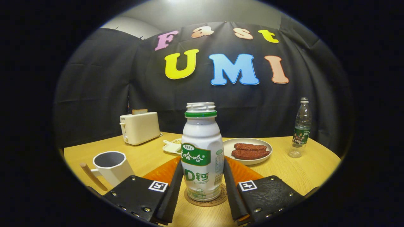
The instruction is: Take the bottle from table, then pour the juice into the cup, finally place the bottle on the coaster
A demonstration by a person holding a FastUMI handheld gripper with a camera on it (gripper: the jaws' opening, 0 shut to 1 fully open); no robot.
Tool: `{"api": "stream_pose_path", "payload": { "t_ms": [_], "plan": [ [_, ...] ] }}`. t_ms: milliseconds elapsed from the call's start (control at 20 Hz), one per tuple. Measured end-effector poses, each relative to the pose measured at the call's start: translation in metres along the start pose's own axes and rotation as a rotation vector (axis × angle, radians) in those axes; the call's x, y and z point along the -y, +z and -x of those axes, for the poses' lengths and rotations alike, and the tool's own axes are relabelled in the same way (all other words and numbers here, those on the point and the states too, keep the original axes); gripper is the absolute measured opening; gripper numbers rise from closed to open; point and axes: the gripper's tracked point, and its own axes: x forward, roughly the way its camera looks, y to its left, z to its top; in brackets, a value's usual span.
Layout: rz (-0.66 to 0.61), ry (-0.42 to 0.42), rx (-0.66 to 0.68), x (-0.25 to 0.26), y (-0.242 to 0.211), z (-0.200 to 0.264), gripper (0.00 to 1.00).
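- The bottle (202,151) stands on the coaster (205,198), between the fingers of the gripper (202,186)
- The fingers flank its lower body with a narrow gap each side, so they look just open and hold nothing
- The cup (113,166) sits to the left; its contents cannot be seen
- By my reading the placing is done and only the retreat remains
- The bottle is upright, long axis vertical, cap up

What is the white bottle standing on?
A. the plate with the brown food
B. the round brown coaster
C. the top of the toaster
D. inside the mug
B. The white bottle stands upright on the round brown coaster, between the fingers of the tool, which sit alongside it.
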Motion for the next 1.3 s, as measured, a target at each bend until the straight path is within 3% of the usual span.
{"api": "stream_pose_path", "payload": {
  "t_ms": [850,1050,1150,1300],
  "plan": [
    [0.030,-0.028,0.018,0.004,0.001,0.000,0.69],
    [0.059,-0.039,0.051,0.006,0.012,0.000,0.77],
    [0.047,-0.055,0.115,0.008,0.032,0.020,0.96],
    [0.083,-0.068,0.185,0.008,0.065,0.029,0.99]
  ]
}}
